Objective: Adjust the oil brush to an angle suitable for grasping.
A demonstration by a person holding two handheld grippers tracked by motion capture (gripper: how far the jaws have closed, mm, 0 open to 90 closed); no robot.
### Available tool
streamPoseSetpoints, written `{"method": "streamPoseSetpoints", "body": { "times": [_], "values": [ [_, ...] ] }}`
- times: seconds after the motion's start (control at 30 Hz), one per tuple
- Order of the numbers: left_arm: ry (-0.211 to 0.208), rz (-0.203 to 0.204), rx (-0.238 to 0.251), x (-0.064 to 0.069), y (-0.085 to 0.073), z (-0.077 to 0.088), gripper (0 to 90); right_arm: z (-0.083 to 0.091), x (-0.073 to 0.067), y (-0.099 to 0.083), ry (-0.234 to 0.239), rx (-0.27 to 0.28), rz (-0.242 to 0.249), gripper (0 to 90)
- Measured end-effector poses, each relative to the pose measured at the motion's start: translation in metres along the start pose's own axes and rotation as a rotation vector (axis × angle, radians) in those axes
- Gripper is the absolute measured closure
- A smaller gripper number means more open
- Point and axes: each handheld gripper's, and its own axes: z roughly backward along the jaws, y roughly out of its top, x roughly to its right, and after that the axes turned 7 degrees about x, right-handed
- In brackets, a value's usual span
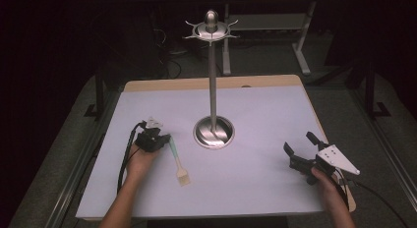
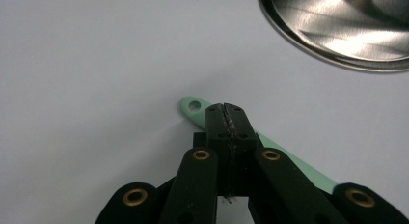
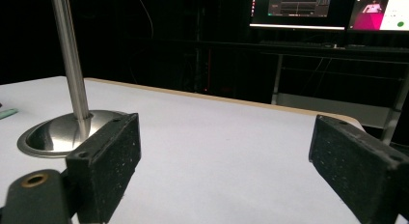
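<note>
**Left gripper clamped on the green brush beside the steel stand**

Nearest the person, the right gripper [image 1: 301, 148] is held low over the white table [image 1: 255, 188], well to the right of the stand's base, its jaws spread wide with nothing between them. In the right gripper view the two black pads [image 3: 108, 156] stand far apart, and the stand's pole rises beyond the left one.

A little farther in, to the left of the stand's base, lies the green brush [image 1: 178, 160]. Its pale bristle end points toward the person, and its handle runs up and away toward the left gripper [image 1: 165, 139]. That gripper sits just left of the base, jaws pressed together on the handle near its far end. In the left gripper view the closed tips [image 2: 226, 122] cover the handle, and the handle's hole end [image 2: 194, 106] pokes out just past them on the table.

Farther on stands the steel stand [image 1: 213, 90]: round base [image 1: 213, 133] near the table's middle, a tall pole, and a hooked crown on top.
</note>
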Motion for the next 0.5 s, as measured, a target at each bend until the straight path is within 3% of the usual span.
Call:
{"method": "streamPoseSetpoints", "body": {
  "times": [0.37, 0.4, 0.47, 0.5],
  "values": [
    [-0.033, 0.003, 0.009, 0.008, 0.005, -0.009, 89.9, 0.000, 0.000, 0.000, 0.000, 0.000, -0.002, 10.4],
    [-0.046, -0.006, 0.006, 0.011, 0.007, -0.011, 89.9, 0.000, 0.000, 0.000, 0.001, 0.001, -0.001, 10.4],
    [-0.038, -0.062, -0.009, 0.018, 0.013, -0.016, 89.9, 0.000, 0.000, 0.000, 0.000, 0.000, -0.002, 10.4],
    [-0.038, -0.062, -0.009, 0.018, 0.013, -0.016, 89.9, 0.000, 0.000, 0.000, 0.000, 0.000, -0.002, 10.4]
  ]
}}
